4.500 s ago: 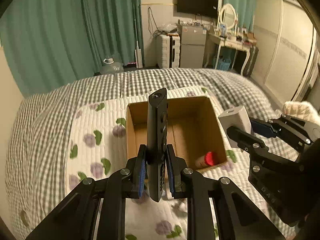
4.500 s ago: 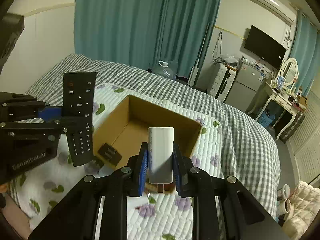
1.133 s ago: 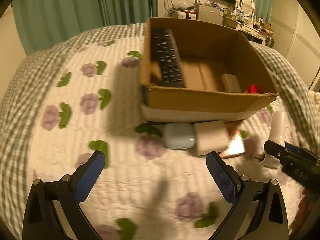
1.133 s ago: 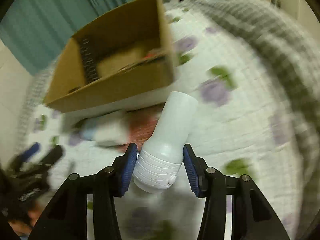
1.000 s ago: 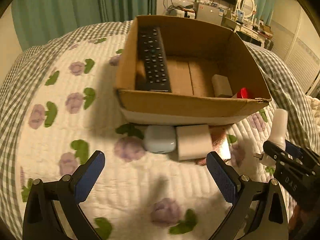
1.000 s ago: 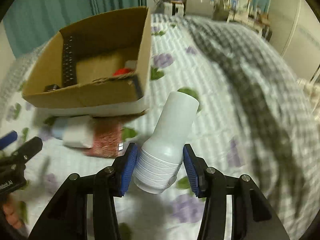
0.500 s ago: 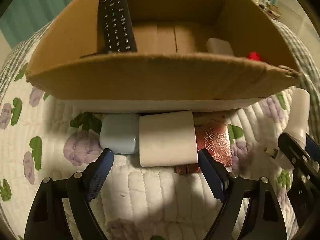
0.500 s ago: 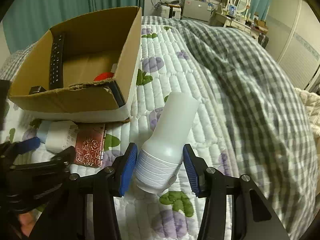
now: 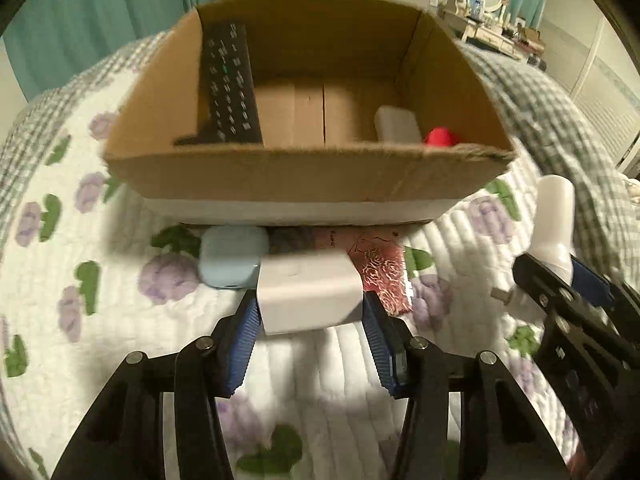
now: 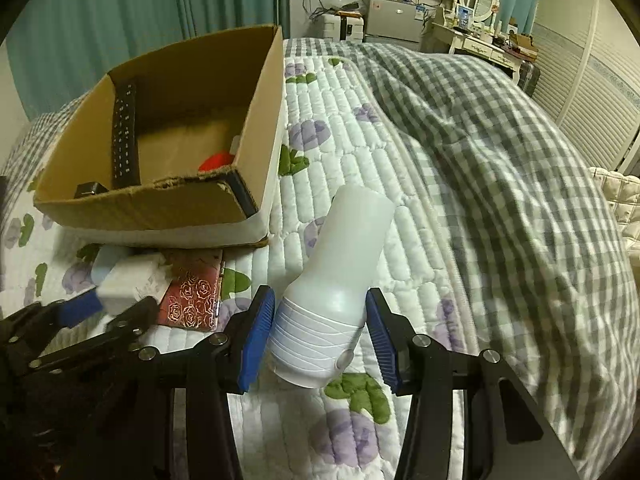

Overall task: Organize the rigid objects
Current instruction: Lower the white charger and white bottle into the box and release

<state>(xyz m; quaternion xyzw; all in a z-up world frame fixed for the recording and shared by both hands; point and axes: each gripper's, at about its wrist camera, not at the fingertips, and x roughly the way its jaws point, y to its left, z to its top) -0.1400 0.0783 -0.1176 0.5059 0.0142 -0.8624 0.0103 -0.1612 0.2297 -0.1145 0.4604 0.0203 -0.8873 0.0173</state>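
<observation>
Bed quilt (image 10: 352, 168): white, purple flowers; bears all below.
Cardboard box (image 9: 308, 178): open, holding a black remote (image 9: 230, 88) leaning on its left wall, a white block (image 9: 396, 124) and a red cap (image 9: 439, 138).
White bottle (image 10: 340, 292): gripped between the right gripper (image 10: 320, 338) pads (base toward the camera).
White charger (image 9: 310, 292): clamped in the left gripper (image 9: 310, 344), before the box.
Red patterned card (image 9: 380, 268): beside the charger, on the quilt.
Blue case (image 9: 232, 260): touching the charger's left side.
</observation>
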